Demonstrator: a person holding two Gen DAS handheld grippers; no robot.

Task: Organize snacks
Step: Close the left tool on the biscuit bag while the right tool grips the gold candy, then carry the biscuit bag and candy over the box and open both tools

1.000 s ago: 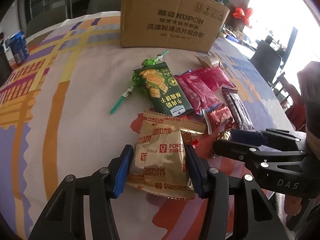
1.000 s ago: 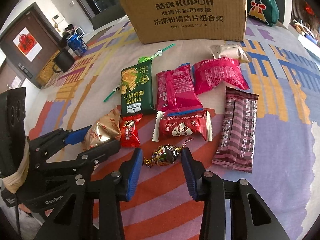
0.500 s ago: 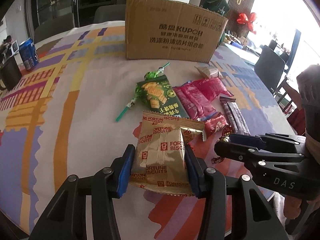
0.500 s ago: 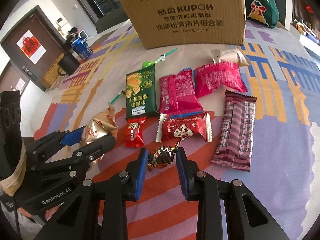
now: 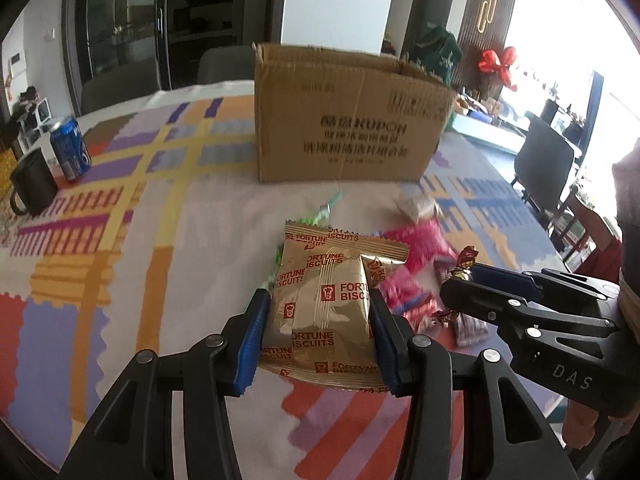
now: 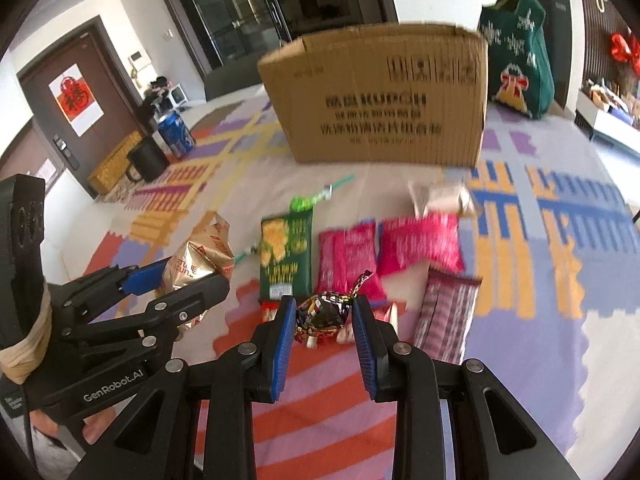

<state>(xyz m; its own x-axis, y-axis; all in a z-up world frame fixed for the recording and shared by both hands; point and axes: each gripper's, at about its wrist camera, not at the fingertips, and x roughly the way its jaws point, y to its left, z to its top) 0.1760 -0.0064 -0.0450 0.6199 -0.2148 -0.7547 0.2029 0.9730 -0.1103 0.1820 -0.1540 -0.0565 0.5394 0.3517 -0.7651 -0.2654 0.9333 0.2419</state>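
My left gripper (image 5: 318, 320) is shut on a gold Fortune Biscuits packet (image 5: 332, 304) and holds it above the table; it also shows in the right wrist view (image 6: 200, 264). My right gripper (image 6: 322, 314) is shut on a shiny wrapped candy (image 6: 324, 310), lifted off the cloth; the candy also shows in the left wrist view (image 5: 464, 264). A brown cardboard box (image 6: 380, 96) stands open at the back of the table. On the cloth lie a green cracker bag (image 6: 286, 256), pink packets (image 6: 416, 244), a maroon bar (image 6: 448, 312) and a green lollipop (image 6: 316, 198).
The table wears a patterned cloth (image 5: 120, 216). A blue can (image 5: 71, 154) and a black mug (image 5: 32, 188) stand at the far left. A green bag (image 6: 516, 40) sits behind the box. Chairs (image 5: 546, 158) stand at the right side.
Both grippers have risen from the table, the left with the biscuit packet and the right with the candy. The right jaws closed on the candy. The views now tilt towards the box.
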